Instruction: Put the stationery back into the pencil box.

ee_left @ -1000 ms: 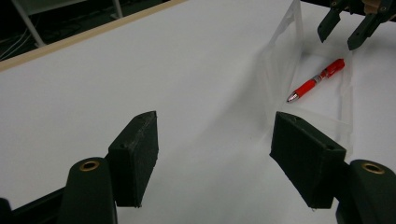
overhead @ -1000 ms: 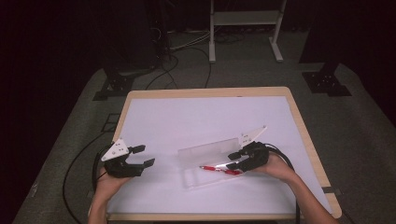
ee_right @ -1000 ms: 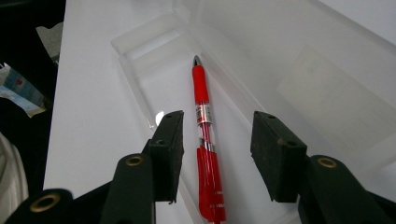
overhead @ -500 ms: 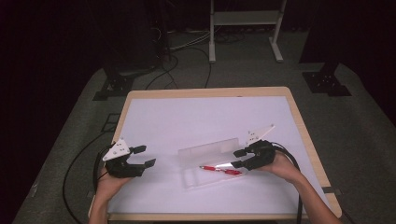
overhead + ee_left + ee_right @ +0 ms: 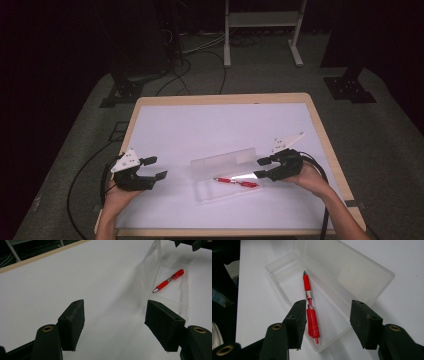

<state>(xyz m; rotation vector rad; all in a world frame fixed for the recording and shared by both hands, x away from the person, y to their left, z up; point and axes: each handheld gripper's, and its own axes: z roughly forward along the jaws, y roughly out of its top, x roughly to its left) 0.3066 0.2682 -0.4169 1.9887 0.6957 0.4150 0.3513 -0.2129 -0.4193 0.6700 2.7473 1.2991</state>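
A clear plastic box (image 5: pixel 220 164) lies open on the white table, its lid standing up along the far side. A red pen (image 5: pixel 236 181) rests in the box's tray. My right gripper (image 5: pixel 261 167) is open at the box's right end, just clear of the pen. In the right gripper view the red pen (image 5: pixel 310 307) lies in the box (image 5: pixel 352 270) ahead of the open right gripper (image 5: pixel 325 315). My left gripper (image 5: pixel 156 168) is open over bare table left of the box. The left gripper view has the open left gripper (image 5: pixel 115 315), the pen (image 5: pixel 168 281) and the box (image 5: pixel 150 267).
The table (image 5: pixel 210 125) has a wooden rim (image 5: pixel 220 99). Cables trail from both grippers off the near corners. Dark floor with cables (image 5: pixel 200 50) and a white stand (image 5: pixel 260 20) lies beyond the far edge.
My right gripper has drawn back a little to the right, away from the pen, which stays in the box. The left gripper has not moved.
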